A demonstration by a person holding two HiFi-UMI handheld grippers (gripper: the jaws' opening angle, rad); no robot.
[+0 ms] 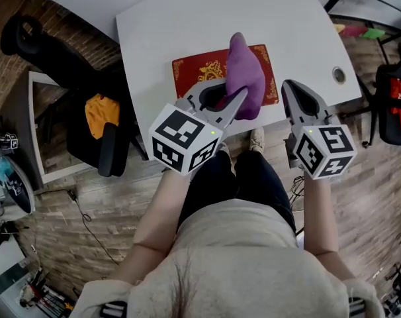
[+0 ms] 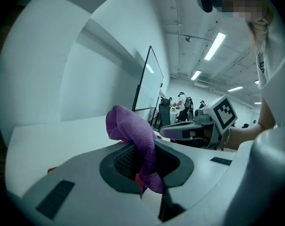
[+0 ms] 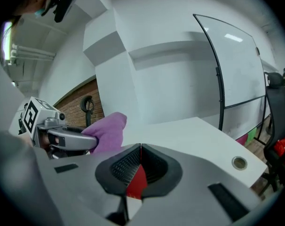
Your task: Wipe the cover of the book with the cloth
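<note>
While hanging over the book, left gripper: is clamping the cloth
Right gripper: is holding jaws together, empty

1 black chair bearing an orange cloth stands beside the white table on wood floor.

The book lies on the table near its front edge, with the cloth in the left gripper over it and the right gripper just right of it.
</note>
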